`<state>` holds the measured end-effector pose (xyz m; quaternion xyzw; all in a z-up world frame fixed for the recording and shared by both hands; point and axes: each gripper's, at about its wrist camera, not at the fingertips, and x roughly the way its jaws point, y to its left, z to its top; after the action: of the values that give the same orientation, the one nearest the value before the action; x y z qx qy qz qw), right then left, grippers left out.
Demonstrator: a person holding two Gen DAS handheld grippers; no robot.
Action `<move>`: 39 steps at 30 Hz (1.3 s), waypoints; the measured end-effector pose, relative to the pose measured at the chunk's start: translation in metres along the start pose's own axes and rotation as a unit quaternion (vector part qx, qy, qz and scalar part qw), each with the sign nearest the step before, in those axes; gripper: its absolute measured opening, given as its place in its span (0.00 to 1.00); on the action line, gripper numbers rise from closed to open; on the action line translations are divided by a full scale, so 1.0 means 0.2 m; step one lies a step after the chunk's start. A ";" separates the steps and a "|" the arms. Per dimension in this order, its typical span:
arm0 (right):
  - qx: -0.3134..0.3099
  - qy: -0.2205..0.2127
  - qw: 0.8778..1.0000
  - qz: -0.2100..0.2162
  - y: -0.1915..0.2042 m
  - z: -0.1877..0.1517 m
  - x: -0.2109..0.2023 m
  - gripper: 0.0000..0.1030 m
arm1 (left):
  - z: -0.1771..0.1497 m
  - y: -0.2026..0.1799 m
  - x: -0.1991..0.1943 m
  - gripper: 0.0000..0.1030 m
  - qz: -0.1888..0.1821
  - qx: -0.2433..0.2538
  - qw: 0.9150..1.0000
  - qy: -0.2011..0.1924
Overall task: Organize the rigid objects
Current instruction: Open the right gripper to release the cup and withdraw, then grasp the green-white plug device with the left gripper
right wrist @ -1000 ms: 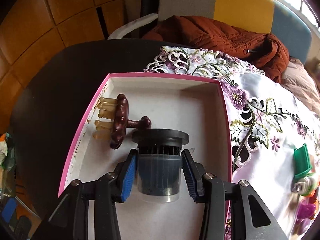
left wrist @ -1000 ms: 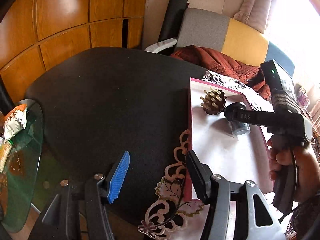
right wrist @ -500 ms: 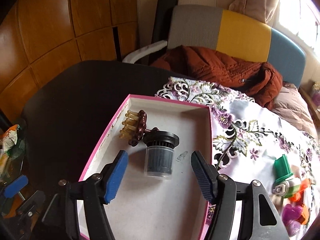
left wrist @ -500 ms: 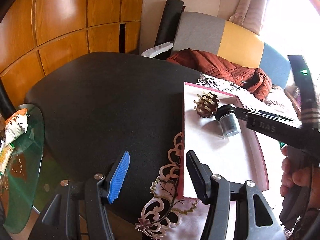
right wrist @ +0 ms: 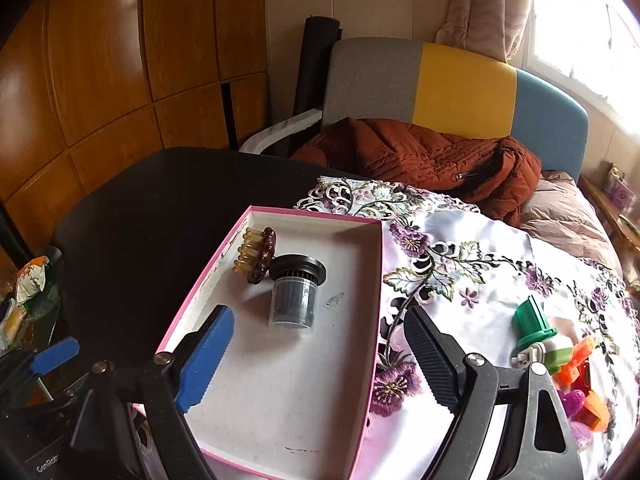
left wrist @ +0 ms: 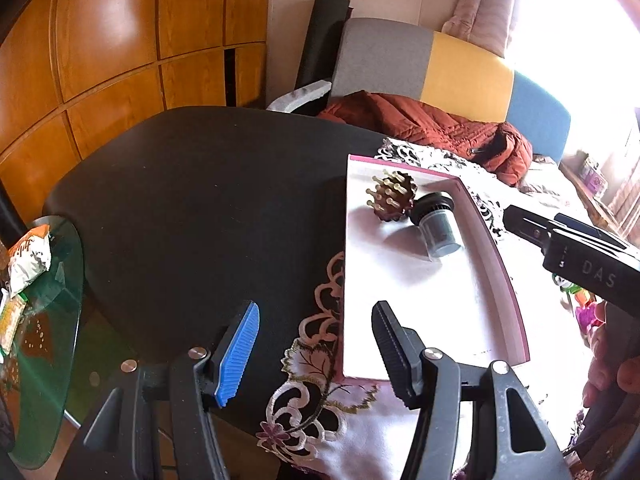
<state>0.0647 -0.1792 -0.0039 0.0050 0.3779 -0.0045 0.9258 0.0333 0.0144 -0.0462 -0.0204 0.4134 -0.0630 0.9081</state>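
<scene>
On a dark table (right wrist: 152, 216) half covered by an embroidered cloth (right wrist: 460, 280), a pink-rimmed tray (right wrist: 370, 320) is holding two items near its far left corner: a brown massage brush (right wrist: 262, 254) with amber prongs, lying on its side, and a dark grey filter (right wrist: 294, 294) with a black cap, lying just beside the brush and touching it. The right gripper (right wrist: 316, 356) is hovering above the tray's near half, its fingers spread wide and holding nothing, the filter sitting well clear beyond the tips. The left gripper (left wrist: 316, 350) is hanging over the table's near edge, left of the tray, its fingers likewise spread and empty, one blue pad (left wrist: 236, 354) over the bare tabletop and the other over the cloth. To the right of the tray, a cluster of small plastic toys (right wrist: 560, 356) in green, orange and pink is lying on the cloth. Behind the table, a rust-coloured jacket (right wrist: 420, 156) is lying heaped on a grey, yellow and blue sofa (right wrist: 460, 80).
</scene>
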 end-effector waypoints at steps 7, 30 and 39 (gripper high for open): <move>0.004 -0.006 1.000 -0.006 -0.05 -0.05 -0.05 0.86 | -0.02 -0.04 0.01 0.58 -0.001 0.013 1.000 0.007; 0.053 -0.021 0.987 -0.152 -0.85 -0.10 -0.26 1.00 | -0.04 -0.13 0.10 0.58 -0.047 0.026 0.998 0.033; 0.218 -0.059 0.926 -0.301 -1.55 -0.35 -0.44 1.00 | 0.00 -0.26 0.07 0.59 -0.072 0.055 0.996 0.027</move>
<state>-0.0512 -0.4870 0.0051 0.0927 0.2956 -0.3655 0.8777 0.0370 -0.0392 -0.0514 0.0014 0.4312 -0.1513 0.8895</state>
